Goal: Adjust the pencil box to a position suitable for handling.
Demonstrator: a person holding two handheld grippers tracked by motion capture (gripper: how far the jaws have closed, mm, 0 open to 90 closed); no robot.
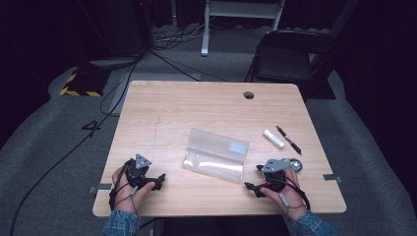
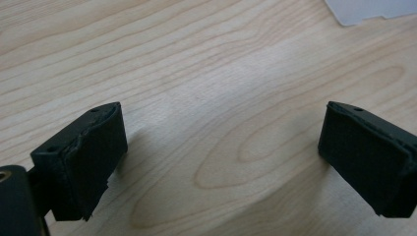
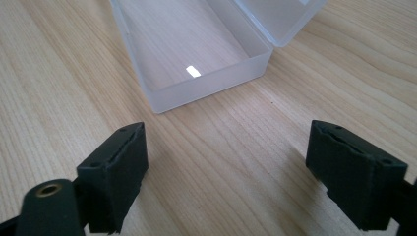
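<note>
Two grippers rest low on a wooden table [image 1: 147, 103], one in each hand. At lower left of the high view, the left gripper [image 1: 160, 179] stands with jaws wide and nothing between them; at lower right, the right gripper [image 1: 252, 178] is likewise spread and empty. Between them, at frame centre, lies an open clear plastic box [image 1: 215, 155], lid folded back, apart from both tools. Right of it lie a white tube [image 1: 273, 138] and a black pen [image 1: 288, 139].
</note>
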